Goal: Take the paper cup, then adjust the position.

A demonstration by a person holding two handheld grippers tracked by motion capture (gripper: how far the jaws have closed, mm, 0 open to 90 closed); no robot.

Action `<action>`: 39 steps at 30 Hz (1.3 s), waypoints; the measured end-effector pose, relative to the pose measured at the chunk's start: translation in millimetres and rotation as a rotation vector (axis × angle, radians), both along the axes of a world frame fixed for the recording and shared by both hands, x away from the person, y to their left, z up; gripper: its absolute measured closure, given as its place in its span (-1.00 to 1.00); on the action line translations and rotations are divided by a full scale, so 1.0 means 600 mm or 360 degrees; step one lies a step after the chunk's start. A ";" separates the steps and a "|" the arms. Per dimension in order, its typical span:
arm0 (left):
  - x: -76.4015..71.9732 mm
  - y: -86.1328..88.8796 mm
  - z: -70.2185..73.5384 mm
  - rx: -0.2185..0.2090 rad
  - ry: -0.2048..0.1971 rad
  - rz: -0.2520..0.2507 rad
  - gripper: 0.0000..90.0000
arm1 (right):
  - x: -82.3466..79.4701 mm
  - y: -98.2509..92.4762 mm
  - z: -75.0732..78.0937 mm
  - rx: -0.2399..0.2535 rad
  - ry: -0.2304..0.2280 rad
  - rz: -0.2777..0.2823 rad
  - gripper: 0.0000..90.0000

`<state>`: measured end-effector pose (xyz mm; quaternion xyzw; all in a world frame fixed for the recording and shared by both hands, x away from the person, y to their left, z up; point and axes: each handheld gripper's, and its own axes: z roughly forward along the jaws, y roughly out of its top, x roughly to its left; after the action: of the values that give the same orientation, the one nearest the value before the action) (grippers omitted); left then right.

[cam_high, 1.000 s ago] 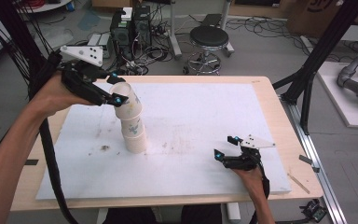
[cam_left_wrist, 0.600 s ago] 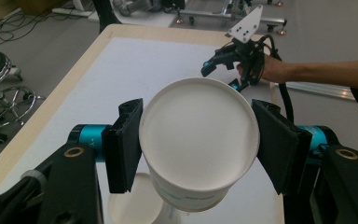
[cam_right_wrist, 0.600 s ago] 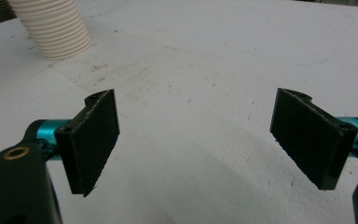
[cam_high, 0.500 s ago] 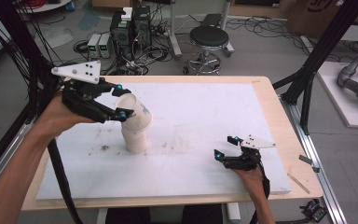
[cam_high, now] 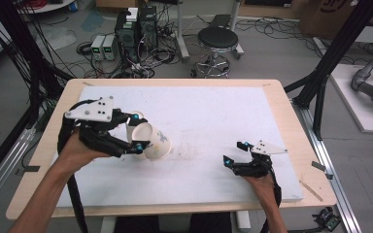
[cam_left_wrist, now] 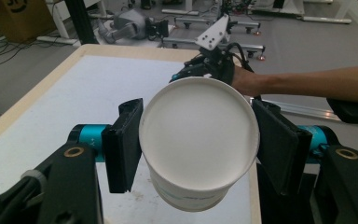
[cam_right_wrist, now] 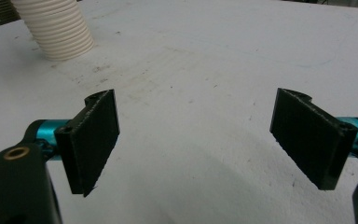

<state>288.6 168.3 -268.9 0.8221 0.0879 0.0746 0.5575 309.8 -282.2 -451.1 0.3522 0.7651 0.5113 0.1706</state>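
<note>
High view shows the left claw point(cam_high: 137, 132) pinching a white paper cup point(cam_high: 148, 139) tipped on its side just above the white mat point(cam_high: 213, 116) on the tabletop point(cam_high: 277, 97); setting it down well likely means rolling the wrist so the cup's base meets the mat squarely before the jaws let go. Farther right, the right claw point(cam_high: 235, 153) rests with jaws spread and nothing between them, well apart from the cup, while a ribbed white cup stack point(cam_right_wrist: 56, 28) stands on the mat and nothing blocks the landing spot.
</note>
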 end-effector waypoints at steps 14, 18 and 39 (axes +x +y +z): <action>-0.024 -0.006 -0.087 -0.0136 0.0045 0.0001 -0.18 | 0.000 0.000 0.000 -0.0004 -0.0003 -0.0003 -0.65; -0.023 -0.009 -0.094 -0.0157 0.0026 -0.0015 -0.18 | 0.001 0.000 0.000 -0.0004 0.0000 -0.0001 -0.65; -0.021 0.002 -0.109 -0.0203 0.0040 -0.0021 -0.18 | 0.004 -0.002 0.000 0.0019 0.0039 0.0001 -0.65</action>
<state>275.8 169.4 -334.2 0.7864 0.0941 0.0549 0.6081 312.0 -283.2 -451.1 0.3593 0.7642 0.5115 0.1589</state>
